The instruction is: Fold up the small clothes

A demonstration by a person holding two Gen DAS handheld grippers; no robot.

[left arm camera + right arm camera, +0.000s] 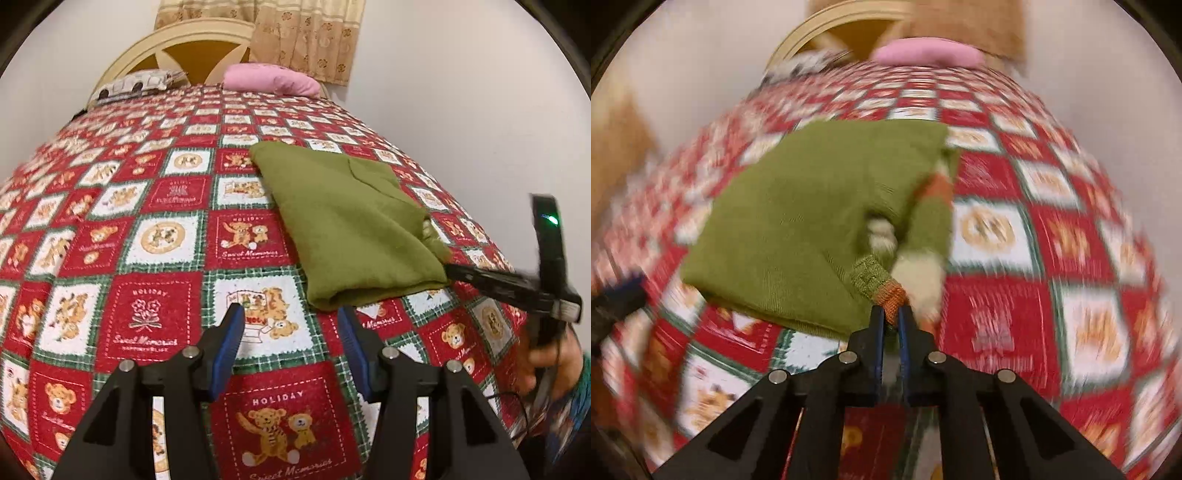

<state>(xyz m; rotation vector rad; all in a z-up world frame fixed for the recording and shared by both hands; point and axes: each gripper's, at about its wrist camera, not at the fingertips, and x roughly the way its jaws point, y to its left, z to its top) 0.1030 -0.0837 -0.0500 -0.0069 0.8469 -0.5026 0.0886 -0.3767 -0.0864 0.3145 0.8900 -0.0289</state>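
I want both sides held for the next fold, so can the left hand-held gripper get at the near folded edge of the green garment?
Probably yes. The left hand-held gripper is open just short of the green garment, with only bare bedspread between.

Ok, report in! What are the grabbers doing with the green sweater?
Left hand-held gripper open, empty, near the fold. Right hand-held gripper shut on orange-green cuff. Green sweater partly folded on bedspread. Nothing in the way.
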